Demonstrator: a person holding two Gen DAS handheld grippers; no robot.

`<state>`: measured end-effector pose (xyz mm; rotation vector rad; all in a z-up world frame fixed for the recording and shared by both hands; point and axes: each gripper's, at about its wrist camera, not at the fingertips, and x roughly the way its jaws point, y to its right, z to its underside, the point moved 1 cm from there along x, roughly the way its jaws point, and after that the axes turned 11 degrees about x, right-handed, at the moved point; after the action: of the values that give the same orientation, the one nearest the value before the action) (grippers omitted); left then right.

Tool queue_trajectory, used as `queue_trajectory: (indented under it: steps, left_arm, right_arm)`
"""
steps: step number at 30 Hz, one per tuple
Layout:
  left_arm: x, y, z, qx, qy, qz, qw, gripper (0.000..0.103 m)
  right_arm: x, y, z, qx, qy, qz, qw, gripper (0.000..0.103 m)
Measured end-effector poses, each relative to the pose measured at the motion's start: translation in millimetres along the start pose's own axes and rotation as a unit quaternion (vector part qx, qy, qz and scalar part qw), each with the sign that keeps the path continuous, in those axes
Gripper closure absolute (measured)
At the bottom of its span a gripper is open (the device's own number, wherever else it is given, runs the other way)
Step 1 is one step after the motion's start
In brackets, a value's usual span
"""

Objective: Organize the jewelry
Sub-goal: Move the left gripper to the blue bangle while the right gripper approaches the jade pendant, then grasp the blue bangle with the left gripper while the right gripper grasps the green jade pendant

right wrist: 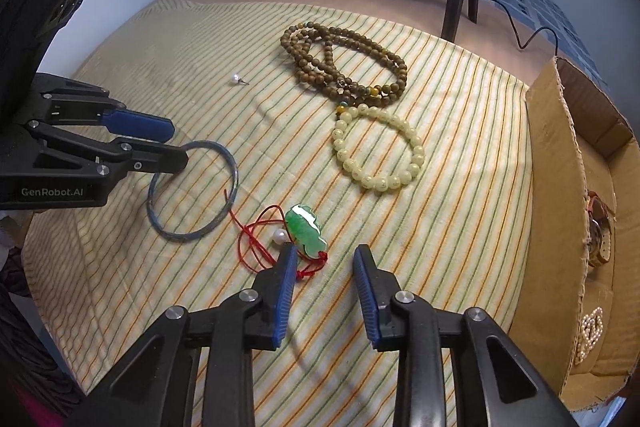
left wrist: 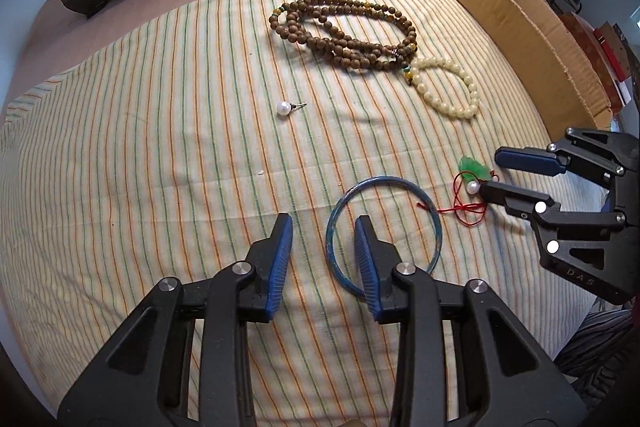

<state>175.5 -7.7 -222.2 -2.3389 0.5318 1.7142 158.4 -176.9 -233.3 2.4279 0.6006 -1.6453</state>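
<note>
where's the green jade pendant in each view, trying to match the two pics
Left wrist view: the green jade pendant sits at the right, just beyond the right gripper, mostly hidden by a small pearl and its red cord.
Right wrist view: it lies lower centre, just ahead of the right gripper's near finger.
Shared landmark: the blue bangle, left of the pendant in both views.

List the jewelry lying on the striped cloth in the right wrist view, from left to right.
blue bangle → pearl earring → green pendant → cream bead bracelet. The brown bead necklace overlaps these spans, so it is omitted.
</note>
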Motion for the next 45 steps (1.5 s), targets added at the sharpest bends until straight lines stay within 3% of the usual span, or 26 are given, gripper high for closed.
queue_trajectory:
  steps: [11,17,20,39,45]
  left_arm:
    - [11,6,-7,0.008,0.001,-0.012,0.9999,0.074]
    - [15,5,-10,0.007,0.003,-0.016,0.9998,0.093]
    - [15,5,-12,0.007,0.007,-0.015,0.9998,0.099]
    - [-28,11,-13,0.006,0.066,-0.024,0.9975,0.102]
    - [-46,16,-20,0.005,0.1,-0.032,0.9944,0.102]
  right_arm:
    - [7,-4,-2,-0.011,0.002,0.008,1.0,0.078]
    - [8,-7,-5,-0.019,0.006,0.006,1.0,0.093]
    - [8,-8,-5,-0.021,0.009,0.008,1.0,0.093]
    - [-33,1,-9,0.009,0.063,-0.001,0.998,0.094]
    - [-54,8,-15,0.027,0.09,-0.006,0.996,0.094]
